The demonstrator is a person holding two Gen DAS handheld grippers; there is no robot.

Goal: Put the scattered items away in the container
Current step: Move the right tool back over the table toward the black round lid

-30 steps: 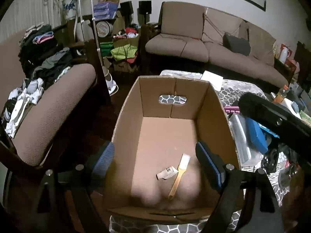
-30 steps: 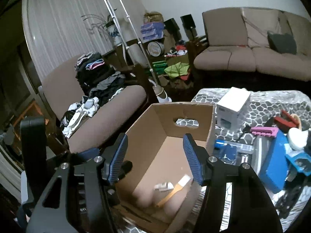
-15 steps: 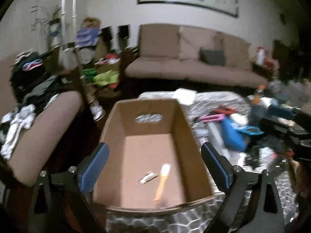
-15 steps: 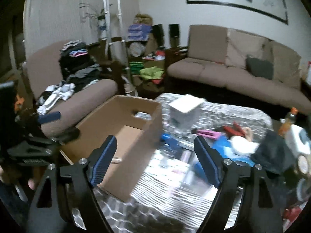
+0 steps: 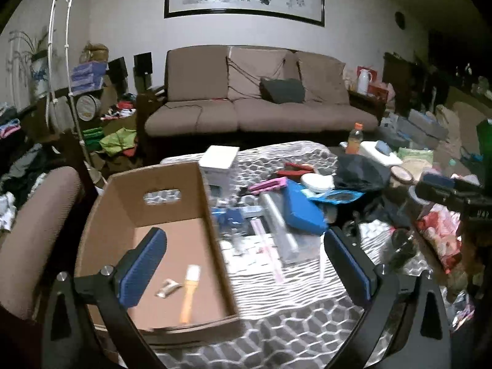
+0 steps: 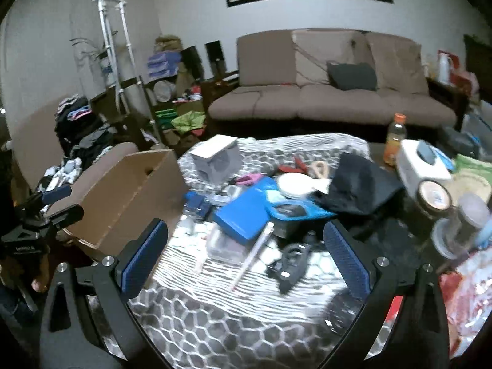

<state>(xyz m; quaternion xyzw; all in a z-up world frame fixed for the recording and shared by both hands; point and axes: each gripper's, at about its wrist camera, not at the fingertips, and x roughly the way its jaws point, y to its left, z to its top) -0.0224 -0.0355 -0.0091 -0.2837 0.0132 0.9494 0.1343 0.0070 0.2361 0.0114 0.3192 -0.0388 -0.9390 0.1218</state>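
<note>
An open cardboard box [image 5: 172,181] stands at the table's left edge; it also shows in the right wrist view [image 6: 129,196]. Inside lie a yellow-handled brush [image 5: 188,292] and a small tube [image 5: 167,287]. Scattered items lie to its right: a blue case [image 6: 243,215], a white box [image 6: 215,156], a pink item [image 5: 269,184], a thin white stick [image 6: 255,252], a black tool [image 6: 290,264], a black cloth [image 6: 359,184]. My left gripper [image 5: 246,270] is open and empty above the box's right wall. My right gripper [image 6: 246,261] is open and empty above the clutter.
The table has a grey honeycomb-patterned cover [image 6: 233,332]. An orange bottle [image 6: 395,135], jars [image 6: 435,195] and red packaging [image 5: 439,230] crowd the right side. A brown armchair [image 5: 33,224] stands left of the box, a brown sofa [image 5: 261,104] behind.
Both grippers have swung right, from over the box interior to the cluttered table. Their jaws have opened wider. The brush and tube stay in the box.
</note>
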